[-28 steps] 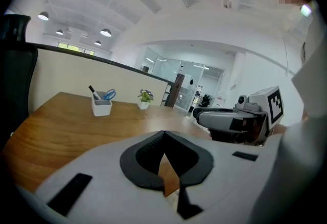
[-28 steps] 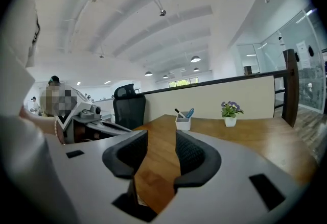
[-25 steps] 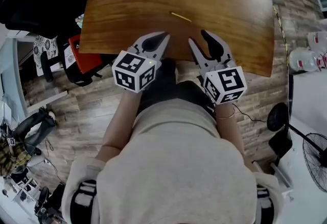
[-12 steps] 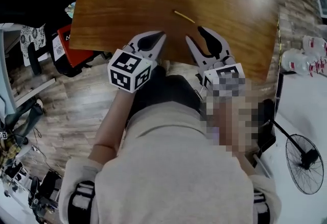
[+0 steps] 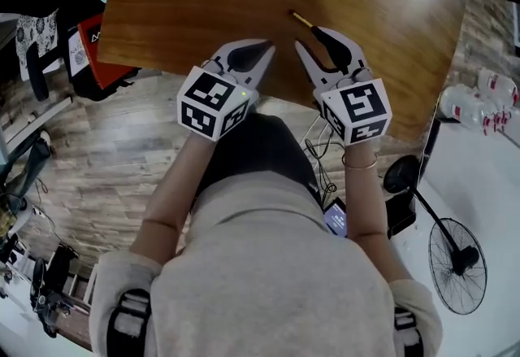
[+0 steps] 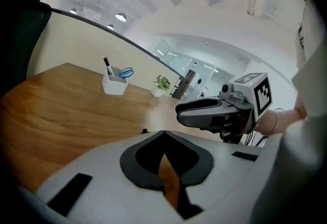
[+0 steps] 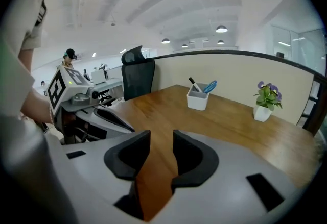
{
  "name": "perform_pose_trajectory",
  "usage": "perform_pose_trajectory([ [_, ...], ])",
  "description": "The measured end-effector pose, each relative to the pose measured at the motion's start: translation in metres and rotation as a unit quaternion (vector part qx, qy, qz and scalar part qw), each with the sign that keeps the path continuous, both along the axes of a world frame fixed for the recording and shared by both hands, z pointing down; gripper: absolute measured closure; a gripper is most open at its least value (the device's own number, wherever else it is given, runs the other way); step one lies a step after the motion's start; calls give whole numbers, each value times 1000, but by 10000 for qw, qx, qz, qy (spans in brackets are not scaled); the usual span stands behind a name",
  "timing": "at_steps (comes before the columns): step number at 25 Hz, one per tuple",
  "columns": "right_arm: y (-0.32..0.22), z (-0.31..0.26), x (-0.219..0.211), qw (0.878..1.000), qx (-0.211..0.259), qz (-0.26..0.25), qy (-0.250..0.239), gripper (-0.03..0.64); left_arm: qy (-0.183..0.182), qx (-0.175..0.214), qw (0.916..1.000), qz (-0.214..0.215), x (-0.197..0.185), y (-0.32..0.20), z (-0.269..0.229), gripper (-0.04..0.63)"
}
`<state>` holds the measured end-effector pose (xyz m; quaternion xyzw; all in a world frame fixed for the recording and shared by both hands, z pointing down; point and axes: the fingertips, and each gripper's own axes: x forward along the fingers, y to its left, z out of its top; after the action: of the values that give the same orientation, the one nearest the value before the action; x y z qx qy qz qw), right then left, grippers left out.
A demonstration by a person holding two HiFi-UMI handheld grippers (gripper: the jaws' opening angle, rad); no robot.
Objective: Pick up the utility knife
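1. The utility knife (image 5: 301, 19) is lying on the wooden table (image 5: 187, 6). In the head view it is slanting from upper left to lower right, just beyond your right gripper (image 5: 314, 42).
2. That nearer gripper's jaws are gaping but closing, with nothing between them.
3. Your left gripper (image 5: 260, 50) is hovering clenched and empty.

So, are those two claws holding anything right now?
Nothing. The left gripper is shut and empty; the right gripper has its jaws closing with only the table showing between them.
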<state>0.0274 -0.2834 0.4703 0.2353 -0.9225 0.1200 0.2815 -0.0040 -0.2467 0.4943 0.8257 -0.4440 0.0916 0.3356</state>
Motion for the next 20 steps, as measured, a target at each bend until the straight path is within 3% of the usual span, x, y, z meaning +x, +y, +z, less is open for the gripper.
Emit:
perform_pose_trajectory([
  [20, -36, 93, 0, 9910, -133, -427, 1265, 509, -41, -394, 9987, 332, -3, -32, 40, 581],
])
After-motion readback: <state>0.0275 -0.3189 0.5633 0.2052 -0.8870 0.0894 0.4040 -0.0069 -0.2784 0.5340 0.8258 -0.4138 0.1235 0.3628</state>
